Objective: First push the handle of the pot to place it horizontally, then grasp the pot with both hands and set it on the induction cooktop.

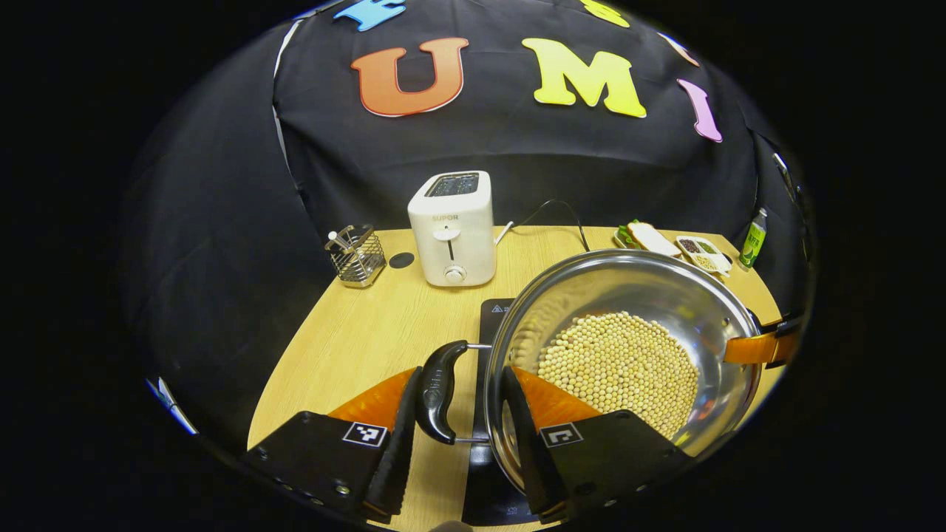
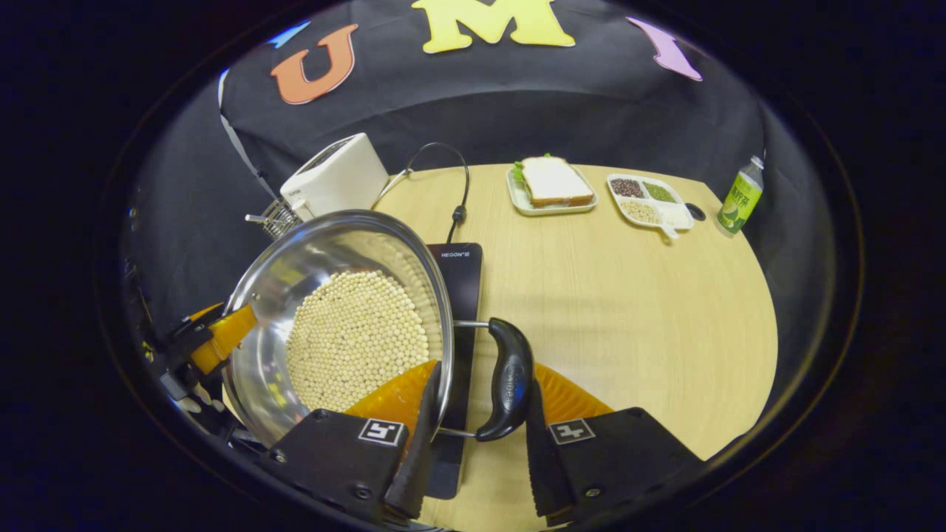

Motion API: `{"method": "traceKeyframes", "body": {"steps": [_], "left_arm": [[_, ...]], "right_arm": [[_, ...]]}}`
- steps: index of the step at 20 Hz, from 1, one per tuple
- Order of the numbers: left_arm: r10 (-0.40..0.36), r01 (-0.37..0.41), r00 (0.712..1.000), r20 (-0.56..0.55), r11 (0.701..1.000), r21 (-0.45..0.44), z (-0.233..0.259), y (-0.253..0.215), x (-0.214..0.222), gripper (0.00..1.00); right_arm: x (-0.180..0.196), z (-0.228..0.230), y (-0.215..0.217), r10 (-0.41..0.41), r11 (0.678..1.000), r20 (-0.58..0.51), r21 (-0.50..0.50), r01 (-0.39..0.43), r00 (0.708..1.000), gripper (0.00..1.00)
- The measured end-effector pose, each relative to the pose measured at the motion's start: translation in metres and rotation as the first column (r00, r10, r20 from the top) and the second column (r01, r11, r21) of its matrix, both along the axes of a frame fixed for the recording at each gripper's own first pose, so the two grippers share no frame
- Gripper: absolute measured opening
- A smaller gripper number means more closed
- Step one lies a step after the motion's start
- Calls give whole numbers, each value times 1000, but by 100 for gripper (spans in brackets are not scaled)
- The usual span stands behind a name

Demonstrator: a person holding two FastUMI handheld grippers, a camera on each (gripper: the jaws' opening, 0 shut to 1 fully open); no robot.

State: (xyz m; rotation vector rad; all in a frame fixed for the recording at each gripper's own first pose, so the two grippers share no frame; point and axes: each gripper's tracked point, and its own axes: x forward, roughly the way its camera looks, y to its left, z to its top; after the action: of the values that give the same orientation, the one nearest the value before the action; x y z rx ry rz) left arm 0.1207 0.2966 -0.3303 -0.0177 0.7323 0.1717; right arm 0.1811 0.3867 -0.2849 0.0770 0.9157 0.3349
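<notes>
A steel pot [image 1: 650, 288] holding pale round beans [image 1: 621, 362] hangs over the black induction cooktop [image 1: 494, 314], which lies flat on the wooden table. My left gripper [image 1: 458, 421] is shut across the pot's black left handle [image 1: 440, 391], one finger outside the handle and the other inside the rim. My right gripper [image 2: 480, 421] is shut the same way across the black right handle [image 2: 508, 380]. The pot [image 2: 295, 258] covers the cooktop's [image 2: 460, 284] left part in the right gripper view. Whether the pot's base touches the cooktop is hidden.
A white toaster [image 1: 452, 225] and a wire utensil holder [image 1: 356, 255] stand at the back left. A sandwich plate [image 2: 550, 185], a divided dish [image 2: 650, 199] and a green bottle [image 2: 739, 196] sit at the back right. A black cable [image 2: 452, 177] runs behind the cooktop.
</notes>
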Motion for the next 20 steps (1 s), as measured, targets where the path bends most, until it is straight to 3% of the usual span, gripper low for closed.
{"method": "traceKeyframes", "body": {"steps": [11,14,15,16,20], "left_arm": [[-8,8,1000,-18,1000,-7,-20,-1,6,60],[-17,17,1000,-4,1000,7,-20,0,3,60],[-19,19,1000,3,1000,7,-21,-1,5,71],[-20,20,1000,5,1000,9,-20,-1,4,61],[-17,17,1000,9,1000,17,-20,-1,5,64]], "right_arm": [[5,-13,0,5,1000,-4,-26,-5,1000,55],[6,-14,1,-23,1000,-7,19,23,1000,55],[6,-15,0,-22,1000,0,13,22,1000,55],[6,-14,-1,-16,1000,10,8,16,1000,56],[8,-14,0,-39,998,22,41,38,999,60]]}}
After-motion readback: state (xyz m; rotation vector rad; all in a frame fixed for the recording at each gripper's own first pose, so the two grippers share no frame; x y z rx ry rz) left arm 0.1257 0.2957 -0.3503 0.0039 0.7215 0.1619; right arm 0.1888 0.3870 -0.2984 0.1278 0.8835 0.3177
